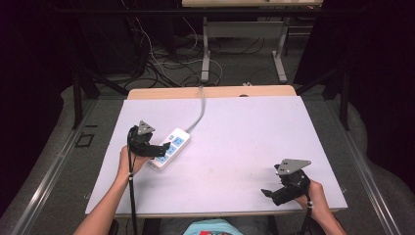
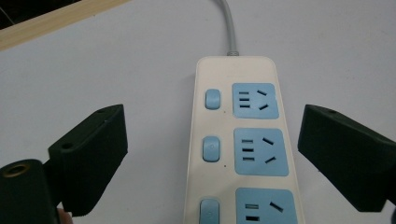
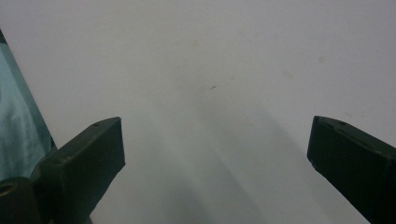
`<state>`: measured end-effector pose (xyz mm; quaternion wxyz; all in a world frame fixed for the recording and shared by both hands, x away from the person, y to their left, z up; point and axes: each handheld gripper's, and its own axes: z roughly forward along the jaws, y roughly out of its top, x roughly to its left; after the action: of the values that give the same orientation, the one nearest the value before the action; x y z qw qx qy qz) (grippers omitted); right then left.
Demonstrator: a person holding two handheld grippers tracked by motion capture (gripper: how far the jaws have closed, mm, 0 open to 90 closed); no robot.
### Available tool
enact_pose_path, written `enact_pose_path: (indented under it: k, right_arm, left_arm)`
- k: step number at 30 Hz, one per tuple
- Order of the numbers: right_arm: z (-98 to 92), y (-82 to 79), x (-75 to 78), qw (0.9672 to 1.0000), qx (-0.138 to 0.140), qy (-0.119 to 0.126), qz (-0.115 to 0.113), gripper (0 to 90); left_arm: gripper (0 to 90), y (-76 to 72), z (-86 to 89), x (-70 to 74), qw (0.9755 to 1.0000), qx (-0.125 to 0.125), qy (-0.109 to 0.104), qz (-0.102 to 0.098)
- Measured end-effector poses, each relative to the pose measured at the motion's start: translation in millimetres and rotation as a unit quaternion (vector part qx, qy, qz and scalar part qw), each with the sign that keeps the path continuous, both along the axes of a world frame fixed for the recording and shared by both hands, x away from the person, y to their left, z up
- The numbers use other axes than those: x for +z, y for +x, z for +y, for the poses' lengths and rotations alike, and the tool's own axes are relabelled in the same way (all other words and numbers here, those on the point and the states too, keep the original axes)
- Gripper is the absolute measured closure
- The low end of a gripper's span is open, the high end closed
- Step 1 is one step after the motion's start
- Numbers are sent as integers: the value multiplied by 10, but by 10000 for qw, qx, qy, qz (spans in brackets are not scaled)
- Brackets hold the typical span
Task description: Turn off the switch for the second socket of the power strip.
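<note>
On the left half of the white table surface (image 1: 235, 142), a cream rectangular plastic power strip (image 1: 170, 149) with pale blue sockets is laid at a slant, its grey cable (image 1: 199, 110) being led off over the far wooden edge. The black two-jaw left gripper (image 1: 164, 149) is held directly at the strip; in the left gripper view its jaws are seen spread wide, one on each side of the strip's body (image 2: 243, 140), with nothing clamped between them. Near the front right corner, well apart from the strip, the black right gripper (image 1: 268, 193) is held low over bare table, its jaws likewise spread and empty
</note>
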<state>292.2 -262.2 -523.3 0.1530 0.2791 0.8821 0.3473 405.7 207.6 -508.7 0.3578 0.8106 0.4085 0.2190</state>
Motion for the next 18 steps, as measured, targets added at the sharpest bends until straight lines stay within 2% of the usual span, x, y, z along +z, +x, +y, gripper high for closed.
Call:
enact_pose_path:
  k: [5, 6, 10, 18]
  right_arm:
    - [-4, -7, 0, 10000, -52, 38, -40, 39]
    - [-6, -8, 1, 10000, -48, 34, -39, 39]
    - [-8, -6, 1, 10000, -37, 27, -54, 39]
    - [-12, -3, -2, 10000, -4, 24, -43, 38]
  left_arm:
    - [15, -53, 4, 17, 9999, -39, 100, 7]
    - [6, -69, -2, 13, 10000, -12, 35, -2]
    - [0, -130, 18, 27, 10000, -30, 89, -34]
    - [0, -236, 43, 56, 9999, -26, 0, -151]
